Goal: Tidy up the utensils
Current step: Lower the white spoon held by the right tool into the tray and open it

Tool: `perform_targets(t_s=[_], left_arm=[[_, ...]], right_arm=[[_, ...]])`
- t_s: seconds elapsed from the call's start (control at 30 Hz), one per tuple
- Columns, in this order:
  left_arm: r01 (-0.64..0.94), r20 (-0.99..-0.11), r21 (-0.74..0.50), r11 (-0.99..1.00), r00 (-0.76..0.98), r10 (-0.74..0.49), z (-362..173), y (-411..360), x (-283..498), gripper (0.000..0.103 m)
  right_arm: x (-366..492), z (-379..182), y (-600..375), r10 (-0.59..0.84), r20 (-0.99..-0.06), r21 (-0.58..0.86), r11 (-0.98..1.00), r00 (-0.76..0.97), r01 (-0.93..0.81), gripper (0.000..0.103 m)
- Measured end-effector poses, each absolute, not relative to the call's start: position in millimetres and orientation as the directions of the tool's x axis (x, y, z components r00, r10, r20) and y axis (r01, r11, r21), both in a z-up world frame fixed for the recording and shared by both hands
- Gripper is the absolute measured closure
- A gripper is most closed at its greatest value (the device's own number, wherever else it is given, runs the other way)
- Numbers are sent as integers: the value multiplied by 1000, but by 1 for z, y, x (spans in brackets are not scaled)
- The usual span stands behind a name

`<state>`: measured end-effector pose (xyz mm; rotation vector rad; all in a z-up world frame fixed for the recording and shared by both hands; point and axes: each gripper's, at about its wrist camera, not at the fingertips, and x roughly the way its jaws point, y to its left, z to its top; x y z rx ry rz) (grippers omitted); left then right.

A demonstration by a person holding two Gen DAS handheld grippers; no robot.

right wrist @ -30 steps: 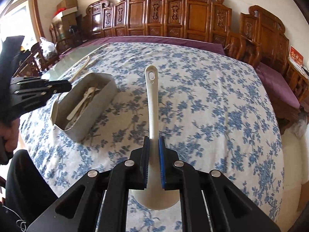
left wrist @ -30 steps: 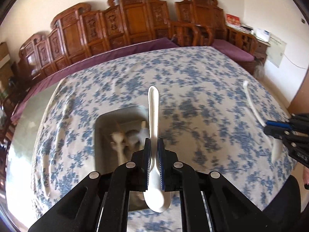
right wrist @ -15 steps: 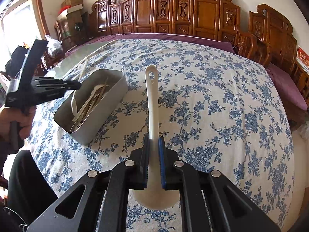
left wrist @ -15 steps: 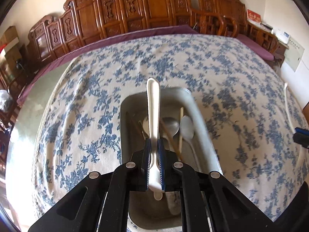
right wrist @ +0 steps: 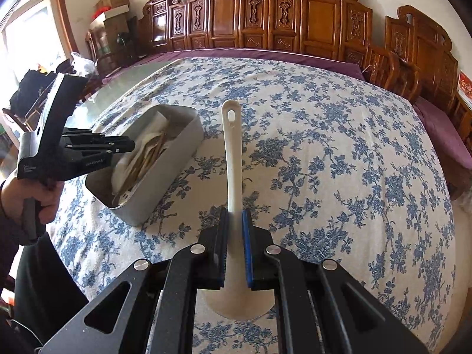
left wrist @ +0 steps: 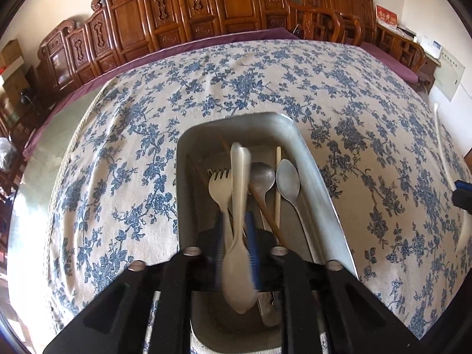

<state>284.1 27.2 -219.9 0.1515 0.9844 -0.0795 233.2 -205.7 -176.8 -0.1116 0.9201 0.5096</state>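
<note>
The left gripper (left wrist: 236, 253), lower than a second ago, is opening; its blurred white plastic spoon (left wrist: 238, 221) slips loose over the rectangular metal tin (left wrist: 321, 188). The right gripper (right wrist: 235, 247) clenches a white ladle (right wrist: 233, 159) above open floral-clothed desk (right wrist: 339, 153).

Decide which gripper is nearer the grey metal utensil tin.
Left. The left gripper hangs directly over the grey metal utensil tin; the right gripper is beside it, over tablecloth.
</note>
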Motion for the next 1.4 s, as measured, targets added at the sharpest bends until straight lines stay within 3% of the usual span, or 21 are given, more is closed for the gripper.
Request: perform_targets(t_s=[0.03, 0.67, 1.4], left_arm=[[137, -829, 91, 986, 560, -1, -216, 28, 282, 76], [96, -757, 76, 992, 653, -6, -158, 82, 252, 75], [43, -777, 51, 998, 630, 12, -179, 123, 248, 75]], right_arm=[[233, -175, -202, 375, -783, 120, 874, 497, -470, 92], [255, -150, -97, 481, -739, 190, 821, 472, -538, 92], [296, -209, -36, 449, -798, 240, 849, 403, -470, 92]])
